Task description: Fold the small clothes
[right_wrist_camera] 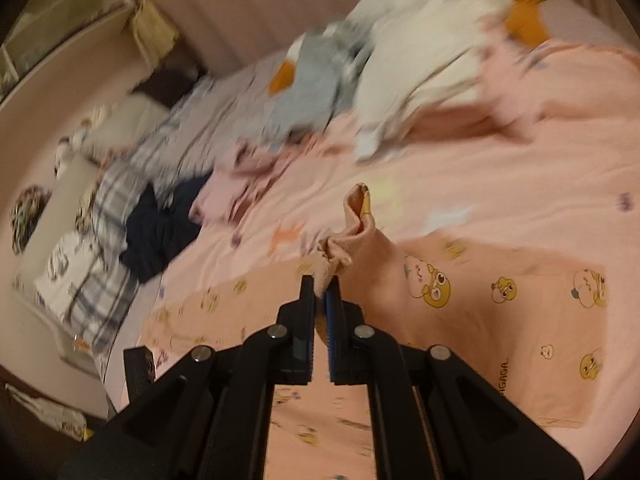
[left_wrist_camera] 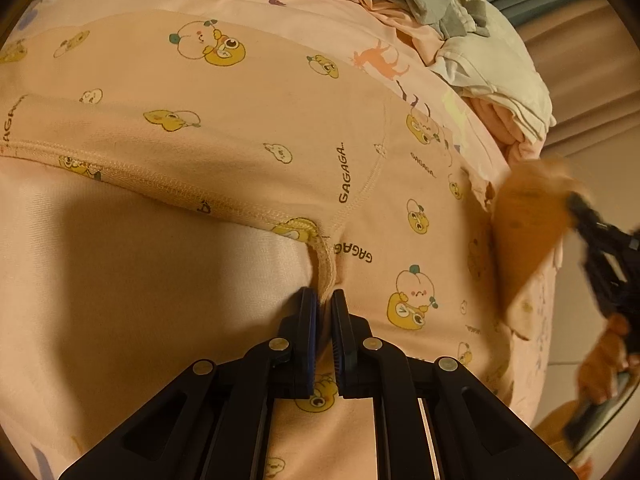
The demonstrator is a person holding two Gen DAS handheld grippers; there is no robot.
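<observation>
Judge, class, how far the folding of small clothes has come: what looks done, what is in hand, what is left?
Done: a few pale folded pieces sit stacked at the bed's far side. In hand: the peach duck-print garment; the left gripper pinches its seam and the right gripper pinches a bunched corner, lifted, so its fold looks unfinished. Left: loose grey clothes, a pink piece and a dark piece.

Both wrist views look steeply down, close over the bed [left_wrist_camera: 100, 280]. They share the duck-print garment [left_wrist_camera: 248, 128] at frame centre.
</observation>
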